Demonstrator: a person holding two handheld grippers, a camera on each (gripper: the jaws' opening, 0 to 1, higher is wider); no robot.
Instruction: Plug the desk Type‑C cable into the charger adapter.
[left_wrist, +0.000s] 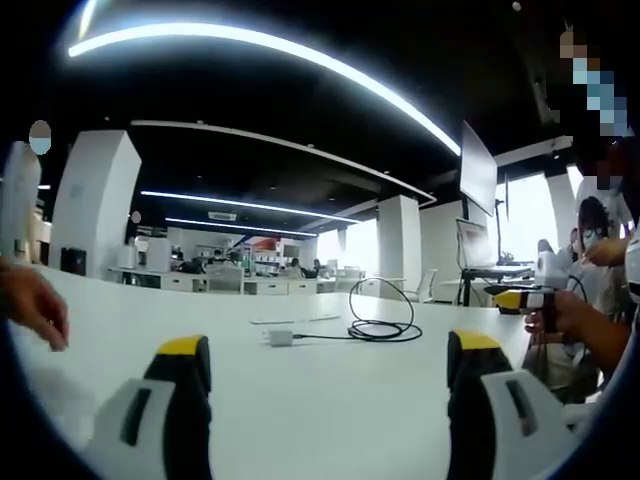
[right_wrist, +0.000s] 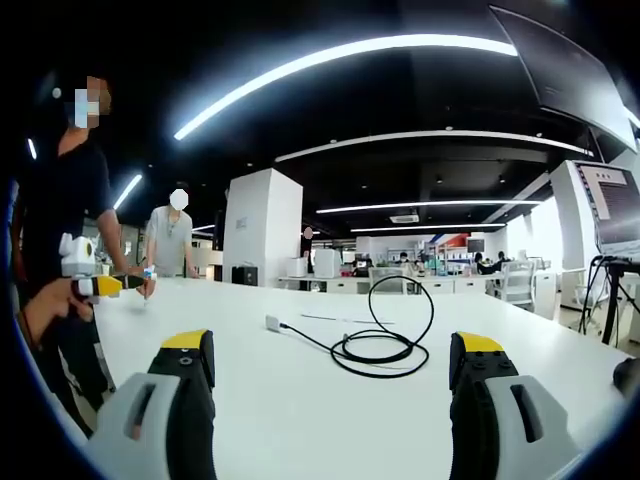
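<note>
Okay, your left gripper (left_wrist: 325, 365) sits low over the white table (left_wrist: 330, 420), jaws spread wide, nothing between them. In the left gripper view the charger adapter (left_wrist: 279, 337) lies at about 12 o'clock beyond the jaw gap, slightly toward the left jaw, well apart from the tips. The black Type-C cable (left_wrist: 382, 327) runs off the adapter's right side to a loose coil at 1 o'clock, one loop standing up off the table. A thin flat strip lies just behind the adapter; can't tell what it is.

Your right gripper (right_wrist: 330, 365) is the same: jaws released and wide, empty, over the table (right_wrist: 300, 430). In the right gripper view the coil of cable (right_wrist: 378, 350) is at 12 o'clock, near the gap but clear of both tips. The adapter (right_wrist: 272, 323) is farther out at 11 o'clock, cable end touching it; can't tell whether it's plugged.

At 9 o'clock in that view, a person's hand (right_wrist: 40, 310) holds another yellow-tipped gripper (right_wrist: 110, 285) at the table edge. The same tool shows at 3 o'clock in the left gripper view.
</note>
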